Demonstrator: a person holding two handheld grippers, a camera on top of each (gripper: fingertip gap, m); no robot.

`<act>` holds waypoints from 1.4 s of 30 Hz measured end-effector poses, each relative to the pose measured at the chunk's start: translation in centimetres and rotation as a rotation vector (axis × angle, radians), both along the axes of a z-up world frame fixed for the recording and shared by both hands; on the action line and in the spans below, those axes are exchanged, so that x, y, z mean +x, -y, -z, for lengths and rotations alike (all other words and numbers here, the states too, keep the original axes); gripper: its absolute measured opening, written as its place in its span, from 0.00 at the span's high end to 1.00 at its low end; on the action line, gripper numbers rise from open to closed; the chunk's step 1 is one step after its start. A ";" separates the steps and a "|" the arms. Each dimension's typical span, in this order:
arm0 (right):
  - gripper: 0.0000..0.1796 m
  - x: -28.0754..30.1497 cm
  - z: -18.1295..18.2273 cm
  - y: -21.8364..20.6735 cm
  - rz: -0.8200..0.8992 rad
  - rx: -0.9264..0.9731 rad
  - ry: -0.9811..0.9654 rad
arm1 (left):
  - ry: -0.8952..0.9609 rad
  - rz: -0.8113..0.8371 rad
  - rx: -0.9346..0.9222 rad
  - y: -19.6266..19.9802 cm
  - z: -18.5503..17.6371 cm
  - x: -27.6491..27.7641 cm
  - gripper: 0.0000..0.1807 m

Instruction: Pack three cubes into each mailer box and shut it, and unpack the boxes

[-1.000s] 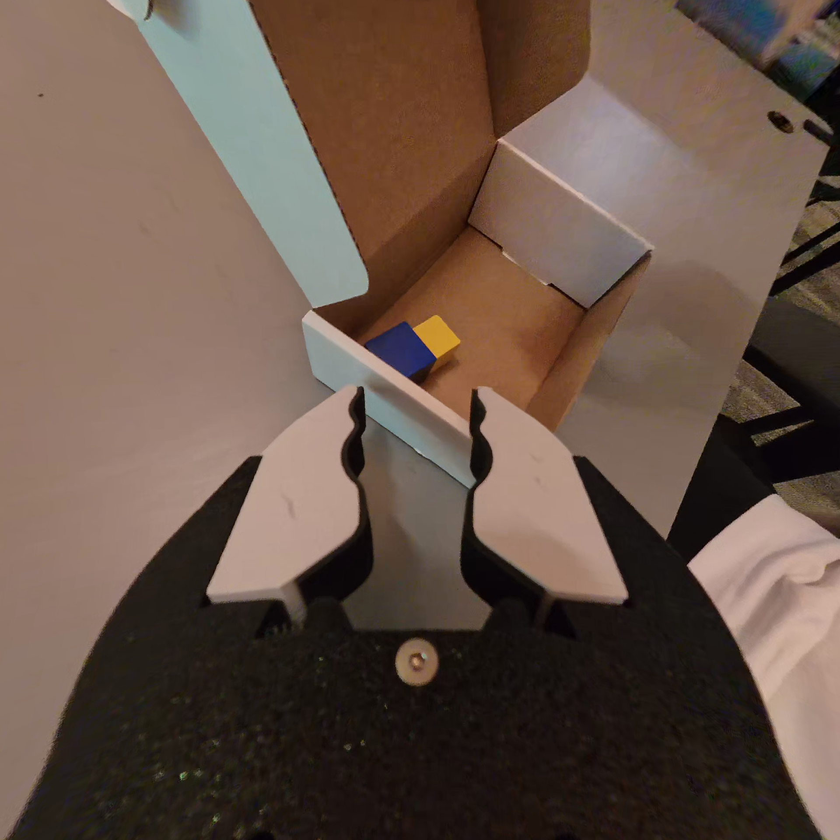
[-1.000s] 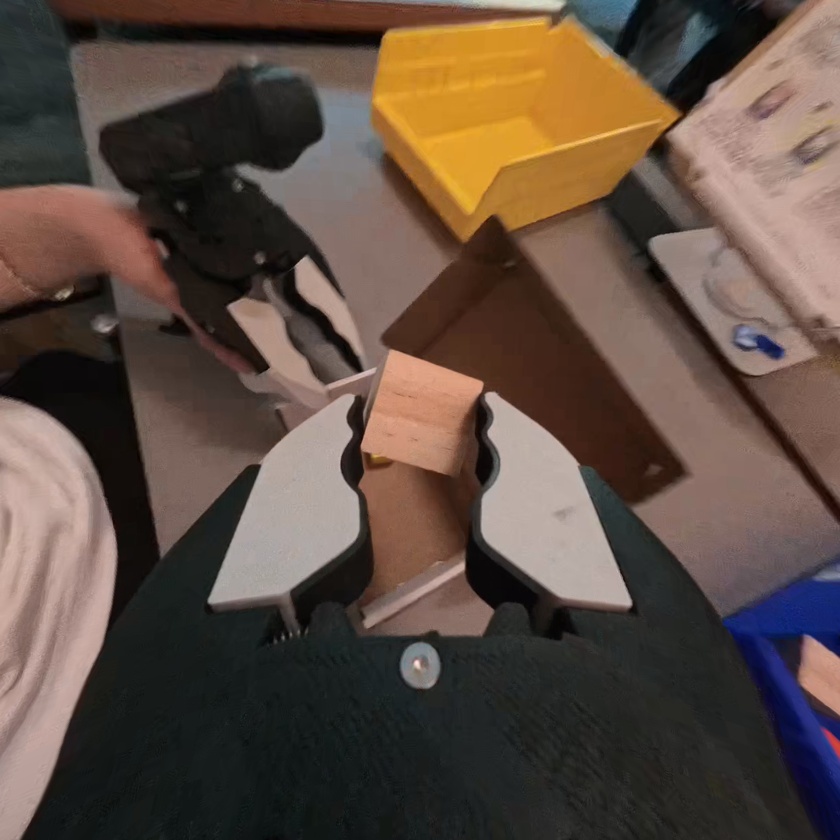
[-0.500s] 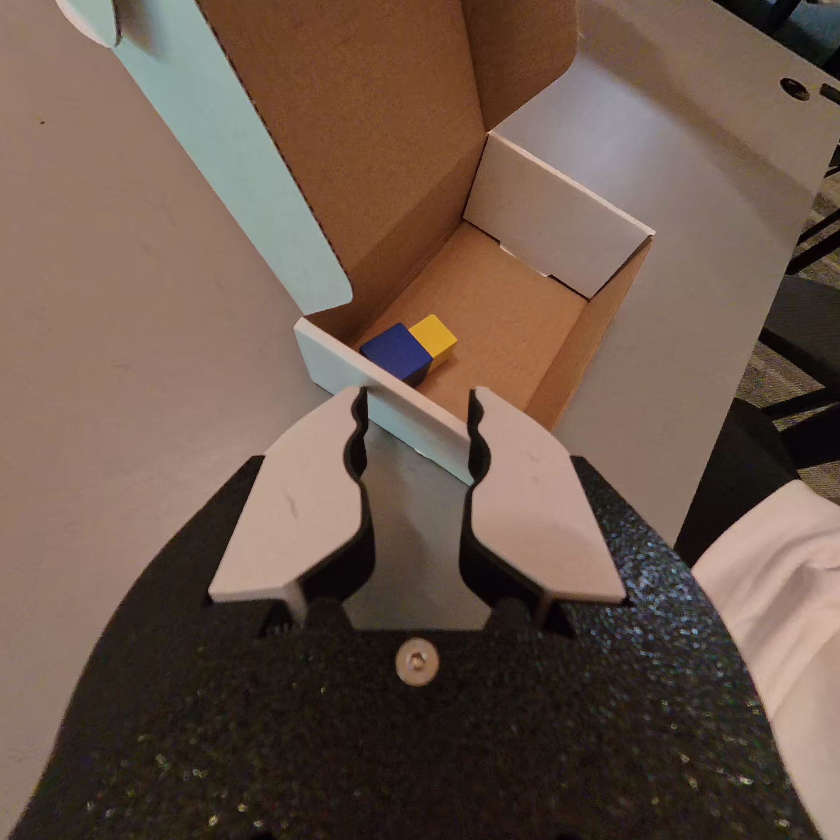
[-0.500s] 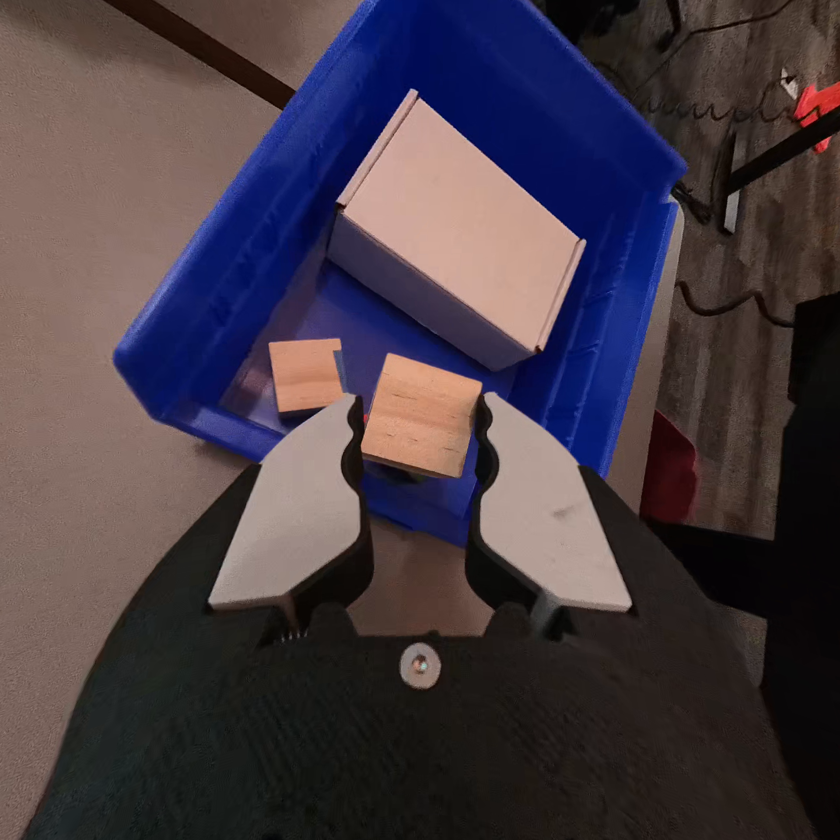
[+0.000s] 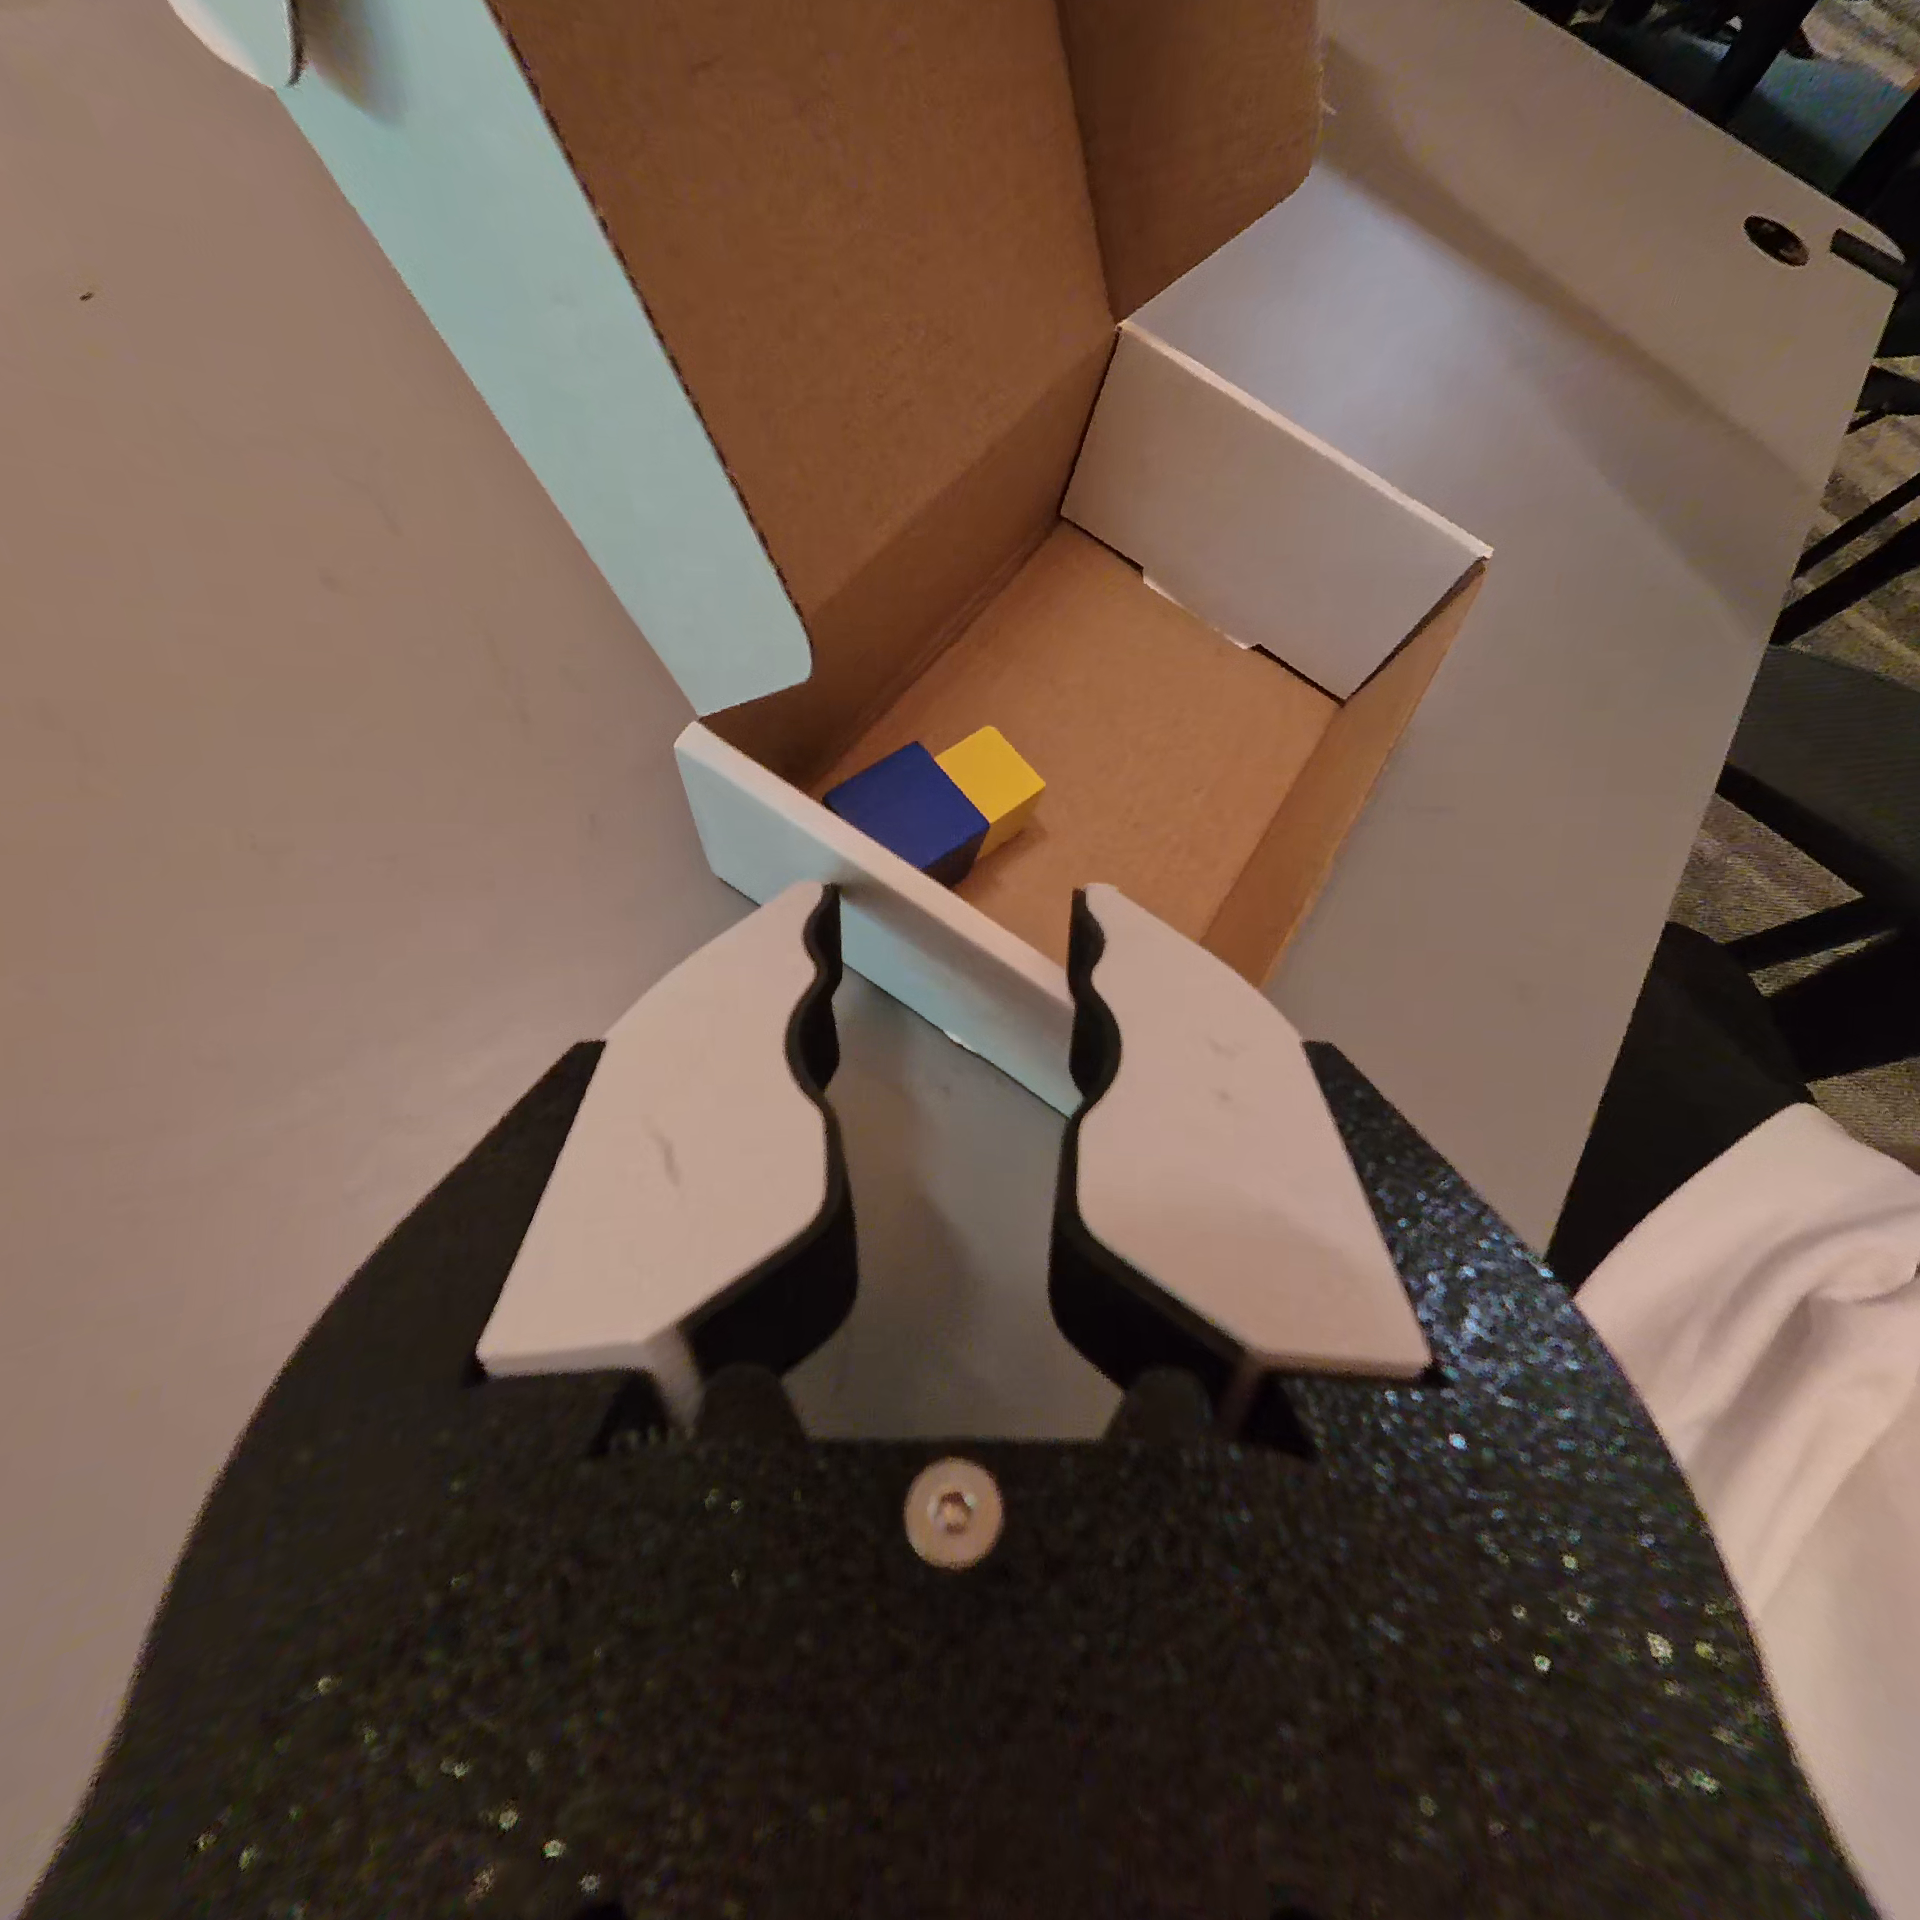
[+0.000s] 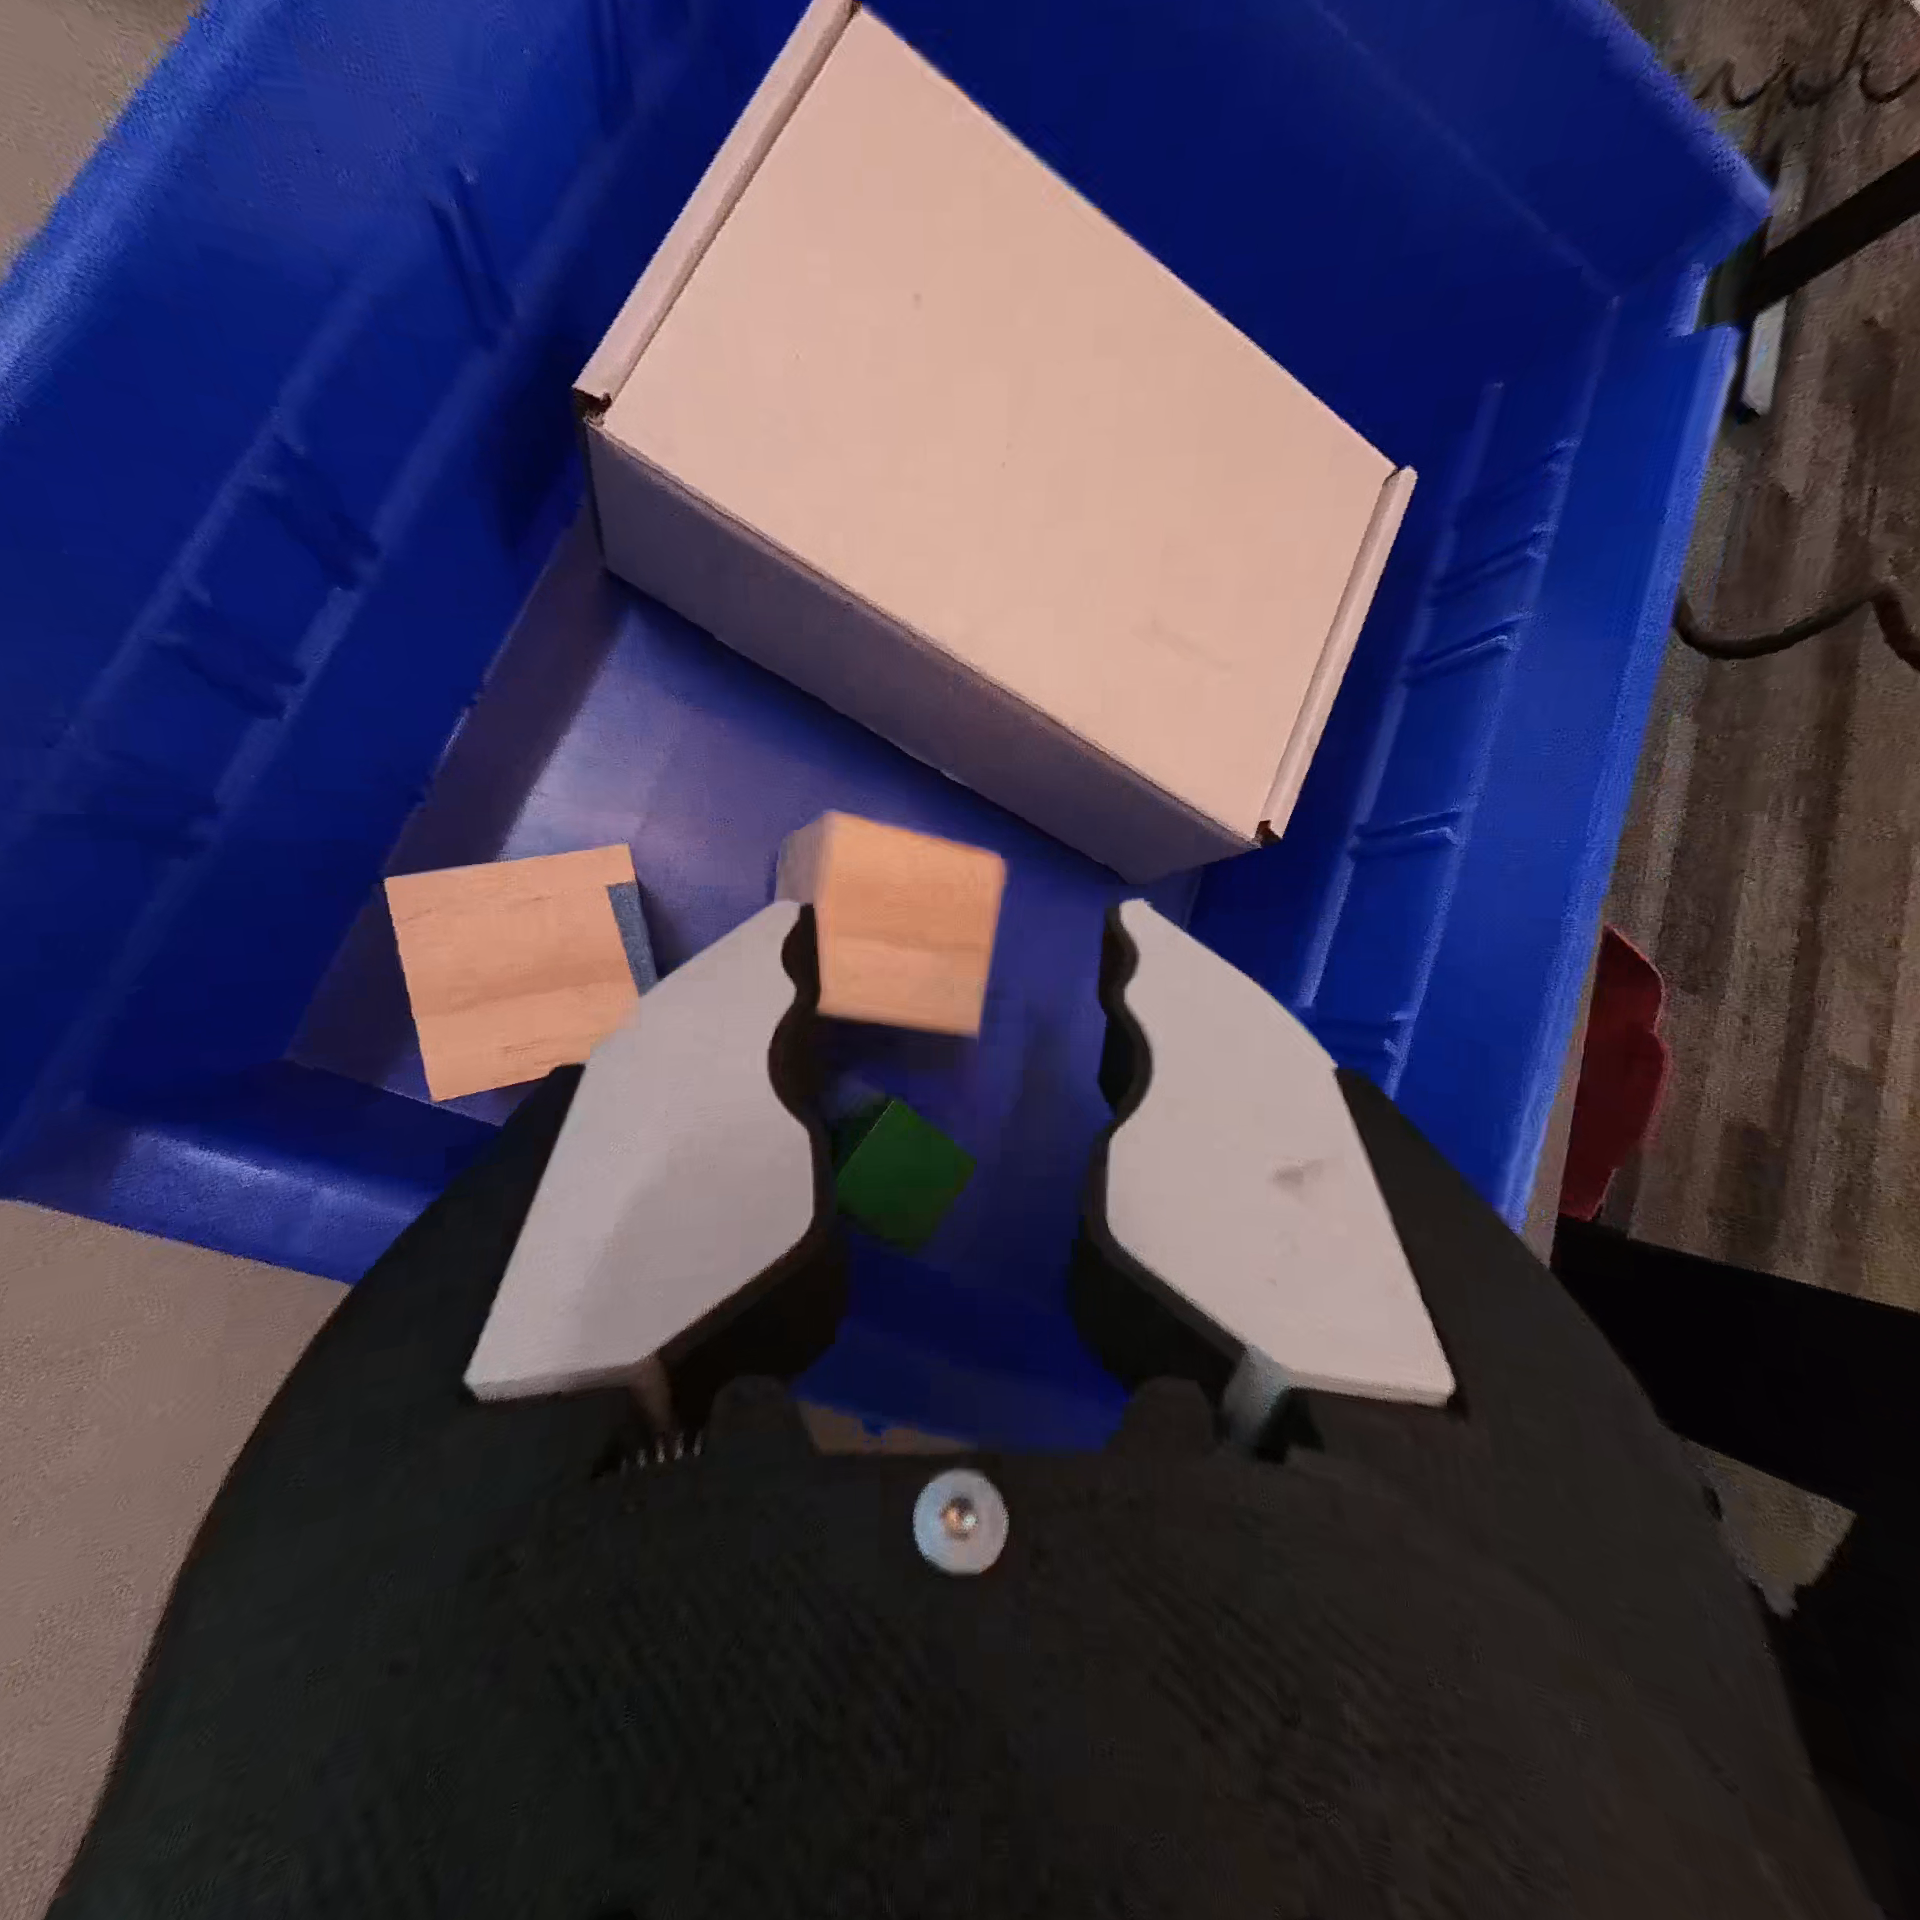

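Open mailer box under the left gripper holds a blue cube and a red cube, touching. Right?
Not quite: in the left wrist view the open cardboard mailer box holds a blue cube touching a yellow cube, not a red one.

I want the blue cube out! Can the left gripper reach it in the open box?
Probably yes. The open box has its lid up, and the blue cube sits just behind the near wall. The left gripper is open, but must go over that wall.
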State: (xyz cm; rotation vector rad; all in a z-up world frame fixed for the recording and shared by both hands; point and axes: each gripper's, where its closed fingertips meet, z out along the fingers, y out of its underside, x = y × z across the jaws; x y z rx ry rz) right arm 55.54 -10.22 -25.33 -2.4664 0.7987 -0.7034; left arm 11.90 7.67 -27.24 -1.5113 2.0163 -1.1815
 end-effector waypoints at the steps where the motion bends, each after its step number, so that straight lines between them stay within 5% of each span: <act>1: 0.68 -0.2 -0.5 0.1 0.007 0.016 0.011 | 0.002 0.003 -0.001 0.0 0.0 0.1 0.77; 7: 0.62 -8.1 -6.8 -0.4 -0.100 0.206 0.062 | -0.004 0.010 -0.007 0.0 0.0 0.2 0.77; 11: 0.74 -23.2 -11.1 -3.1 -0.499 0.327 0.155 | 0.000 0.013 0.003 0.0 -0.2 0.2 0.77; 14: 0.80 -34.5 -9.7 -5.4 -0.818 0.281 0.091 | 0.012 0.023 0.003 -0.1 -0.9 0.0 0.77; 17: 0.83 -40.2 -7.5 -8.1 -0.838 0.256 0.019 | 0.044 -0.010 0.010 -1.3 -2.5 -0.1 0.76; 28: 0.81 -39.8 3.1 -14.3 -0.889 -0.198 -0.118 | 0.142 -0.096 0.071 -4.6 -6.2 -1.4 0.75; 42: 0.87 -40.7 5.5 -16.3 -1.046 -0.264 -0.268 | 0.119 -0.099 0.106 -5.7 -5.2 -1.4 0.76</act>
